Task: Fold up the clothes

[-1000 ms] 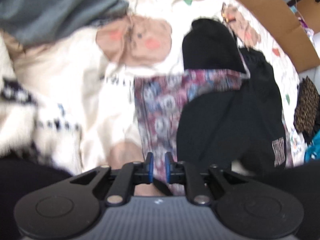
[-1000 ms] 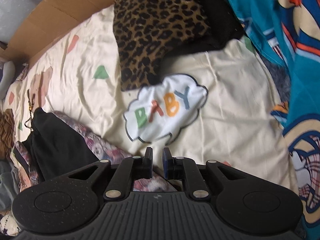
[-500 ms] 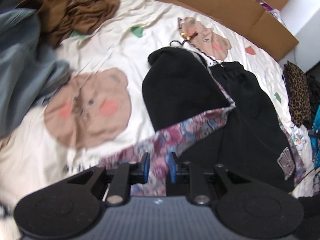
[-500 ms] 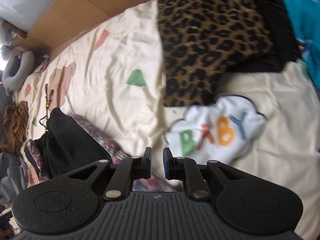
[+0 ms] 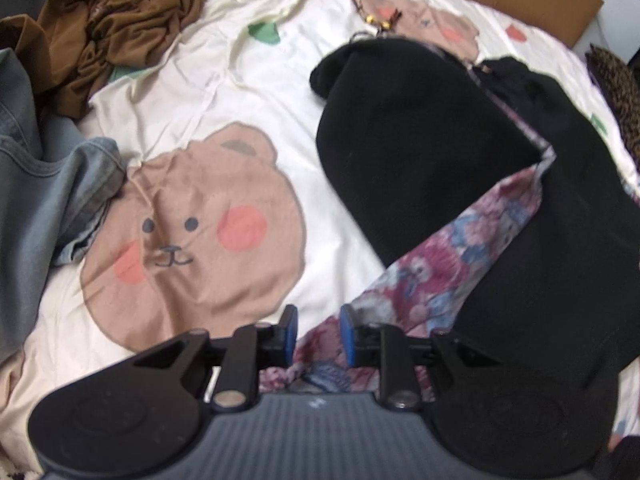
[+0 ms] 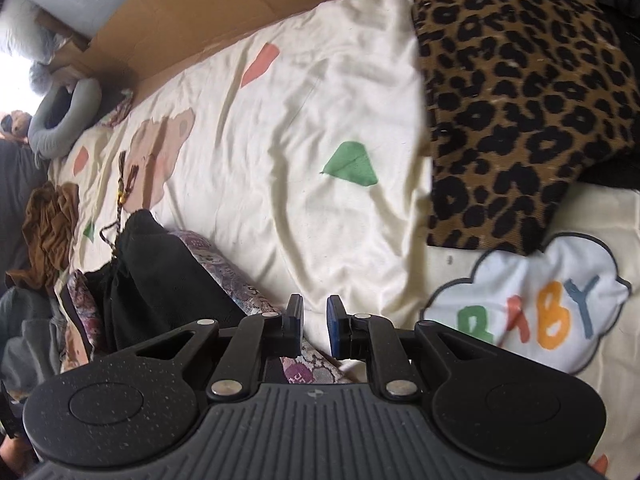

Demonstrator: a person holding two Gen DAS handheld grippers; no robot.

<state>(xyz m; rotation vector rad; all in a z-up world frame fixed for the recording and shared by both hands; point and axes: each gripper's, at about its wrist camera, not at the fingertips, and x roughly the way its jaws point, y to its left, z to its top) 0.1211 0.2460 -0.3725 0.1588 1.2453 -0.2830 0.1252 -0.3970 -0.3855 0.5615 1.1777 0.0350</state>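
Black garment (image 5: 420,152) with floral lining (image 5: 448,256) lies on bedsheet (image 5: 240,92); soft, limp, grab floral hem. Left gripper (image 5: 316,330) jaws opening over hem, pads not pressing. Right gripper (image 6: 313,326) narrowly parted, empty.

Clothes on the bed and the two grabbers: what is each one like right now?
Black garment with floral lining: spread flat, partly folded.
Brown crumpled garment: bunched in a heap.
Grey-blue denim garment: rumpled, unfolded.
Leopard-print fabric piece: lying flat.
Left gripper: jaws opening, floral lining between them.
Right gripper: jaws slightly apart, holding nothing.
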